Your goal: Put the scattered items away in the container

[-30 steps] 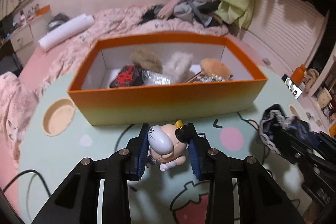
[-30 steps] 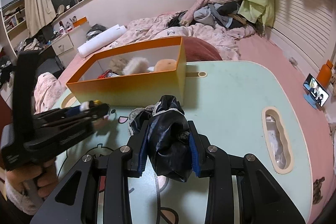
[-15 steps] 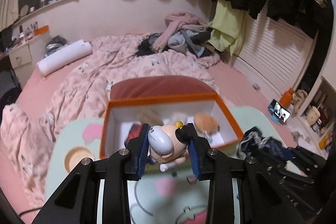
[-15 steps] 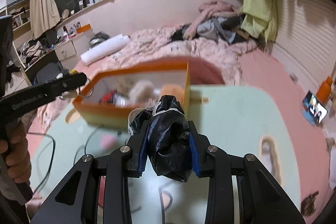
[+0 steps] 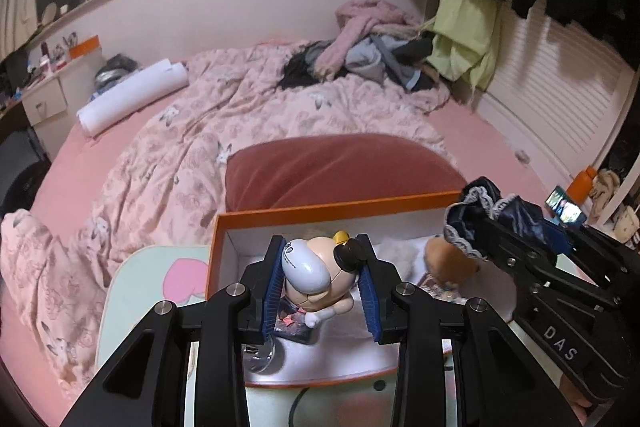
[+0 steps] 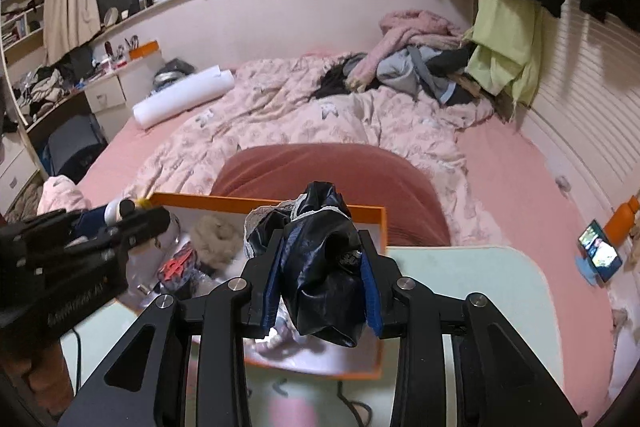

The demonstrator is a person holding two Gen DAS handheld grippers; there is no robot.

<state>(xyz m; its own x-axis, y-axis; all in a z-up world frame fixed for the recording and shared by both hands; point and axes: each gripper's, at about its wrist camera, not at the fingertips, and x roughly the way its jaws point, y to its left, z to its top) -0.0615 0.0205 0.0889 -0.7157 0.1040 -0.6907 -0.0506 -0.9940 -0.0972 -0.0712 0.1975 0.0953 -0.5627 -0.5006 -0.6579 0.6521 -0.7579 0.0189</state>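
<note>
Left wrist view shows your left hand-held gripper (image 5: 320,281) clamped on a small toy figure (image 5: 316,275), its blue pads pressing both sides of the head, and the toy hangs directly over the open orange box (image 5: 332,205). Below and ahead of it lie a fluffy ball (image 5: 450,261) and other small things already in the box.

To its right, your right hand-held gripper (image 6: 320,279) has a dark crumpled cloth (image 6: 320,267) between its jaws, which are opening, and the cloth hangs above the near right corner of the box.

The risks as I judge them:
1. The cloth hangs close to the box's right wall, so part of it may drape over the rim onto the tabletop (image 6: 460,267) as the jaws part.
2. Its lace edge could snag on a pad and lift back out with you.
3. The 2 grippers are near each other; crowding the box could knock the toy loose early.
</note>
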